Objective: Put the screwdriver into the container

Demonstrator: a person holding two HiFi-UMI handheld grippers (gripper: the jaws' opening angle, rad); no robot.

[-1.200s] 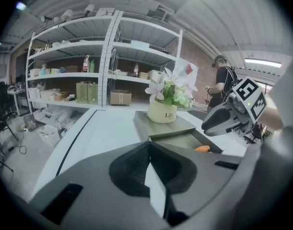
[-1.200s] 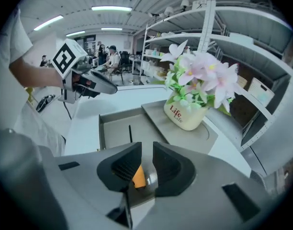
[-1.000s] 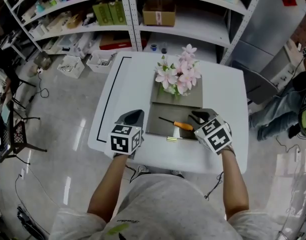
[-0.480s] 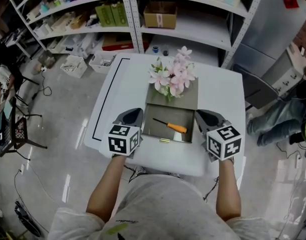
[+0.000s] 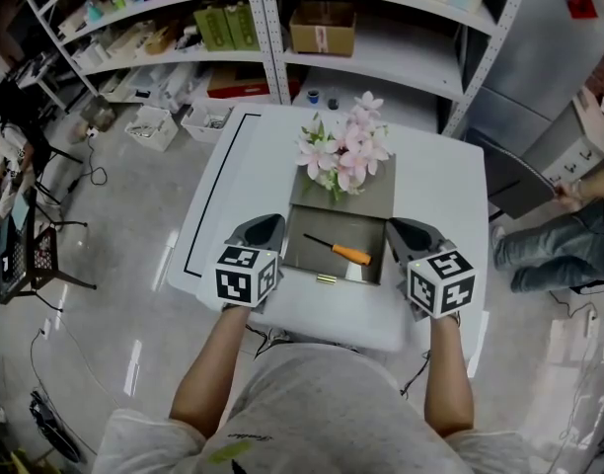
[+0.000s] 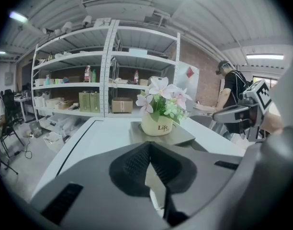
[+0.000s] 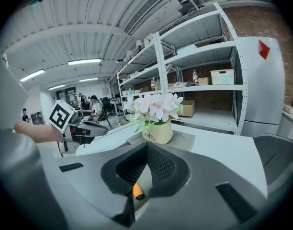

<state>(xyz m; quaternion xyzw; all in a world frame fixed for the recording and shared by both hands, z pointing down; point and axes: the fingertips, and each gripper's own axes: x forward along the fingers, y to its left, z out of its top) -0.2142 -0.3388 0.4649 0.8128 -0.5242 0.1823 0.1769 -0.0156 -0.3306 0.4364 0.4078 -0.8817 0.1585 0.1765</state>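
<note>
**Screwdriver already in the tray, both grippers empty beside it**

A storeroom with white metal shelving (image 5: 282, 28) lies beyond a white square table (image 5: 435, 186). On the table, between the two grippers, sits the shallow grey rectangular container (image 5: 317, 267). The slim orange-handled screwdriver (image 5: 339, 250) lies flat and slanted on its floor, with the handle end toward the right gripper (image 5: 408, 233). Judging from that, the task looks done, and all that seems left is to draw the grippers away.

The right gripper's jaws are closed tip to tip on nothing. Its own view shows the orange handle only through the gap below the tips, lying beyond the jaws and not pinched. The left gripper (image 5: 264, 229) is likewise closed and empty, just beside the container's left wall.

Ahead of both grippers a cream pot of pink flowers (image 5: 341, 156) stands on a grey slab (image 5: 376, 200), so forward room is tight. A small brass-coloured piece (image 5: 325, 278) lies at the container's near rim, between the grippers. Outward of each gripper the tabletop is bare to its edge, and the near edge lies close behind both.
</note>
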